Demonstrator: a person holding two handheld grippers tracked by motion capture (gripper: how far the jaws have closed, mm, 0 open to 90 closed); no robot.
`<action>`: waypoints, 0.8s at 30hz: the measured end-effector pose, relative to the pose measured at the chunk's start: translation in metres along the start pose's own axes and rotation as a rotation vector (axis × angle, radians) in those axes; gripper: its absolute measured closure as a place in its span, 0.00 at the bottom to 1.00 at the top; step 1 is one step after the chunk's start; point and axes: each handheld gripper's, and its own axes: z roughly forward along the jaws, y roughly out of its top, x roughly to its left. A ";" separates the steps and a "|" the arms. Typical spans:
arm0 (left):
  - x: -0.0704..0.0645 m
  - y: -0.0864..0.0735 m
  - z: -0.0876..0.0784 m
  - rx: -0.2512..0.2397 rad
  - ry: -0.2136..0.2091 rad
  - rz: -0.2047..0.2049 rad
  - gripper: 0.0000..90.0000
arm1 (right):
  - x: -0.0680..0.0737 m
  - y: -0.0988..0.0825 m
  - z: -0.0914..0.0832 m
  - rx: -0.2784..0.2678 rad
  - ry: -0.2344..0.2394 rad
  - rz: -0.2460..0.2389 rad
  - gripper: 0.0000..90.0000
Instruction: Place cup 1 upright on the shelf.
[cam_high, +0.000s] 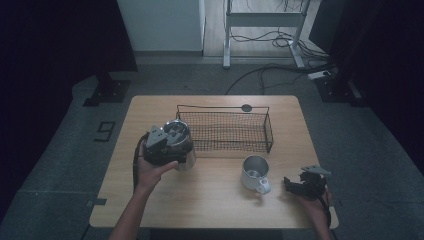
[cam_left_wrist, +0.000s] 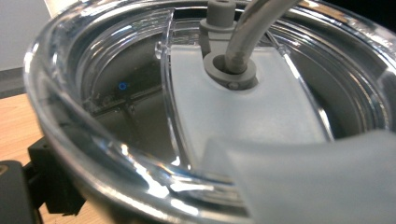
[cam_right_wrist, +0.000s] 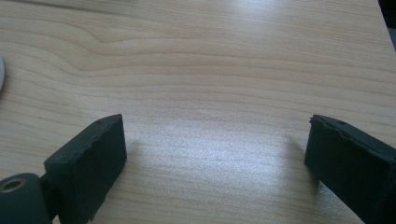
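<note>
The steel tumbler (cam_high: 181, 145) stands at the left of the wooden worktop (cam_high: 215, 200), just off the near left corner of the black wire basket (cam_high: 226, 131). Its clear plastic lid (cam_left_wrist: 140, 154) is on, seen close in the left gripper view: a frosted slider band crosses the lid from rim to rim, and a curved straw (cam_left_wrist: 254, 32) enters a grey grommet in it (a small blue dot glints on the dark surface beneath the lid; no brand or lettering is legible on it).

The left hand-held gripper (cam_high: 167, 145) sits against the tumbler's top and left side, gripped by the person's left hand (cam_high: 152, 167). Its jaws stand wide with the tumbler apparently between them, but whether the pads press on the tumbler cannot be told, since the lid hides them.

To the right, on the bare wood in front of the basket, stands a white mug (cam_high: 255, 173) with its handle turned toward the near edge, well apart from the tumbler. Further right, near the worktop's right edge, the right hand-held gripper (cam_high: 295, 186) rests low, pointing left at the mug. In the right gripper view its two black jaws are spread apart over plain wood grain, released, with nothing between them.

On the grey floor left of the worktop is a black marking that reads like a "9" (cam_high: 105, 131).
</note>
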 end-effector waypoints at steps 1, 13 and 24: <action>0.000 0.001 0.000 -0.001 -0.001 -0.003 0.04 | 0.000 0.000 0.000 0.000 0.000 0.000 0.06; 0.002 0.011 0.005 -0.010 -0.011 -0.015 0.04 | 0.000 0.000 0.000 -0.001 -0.001 0.002 0.06; 0.005 0.018 0.007 -0.016 -0.032 -0.019 0.04 | 0.000 0.000 0.000 -0.001 -0.001 0.003 0.06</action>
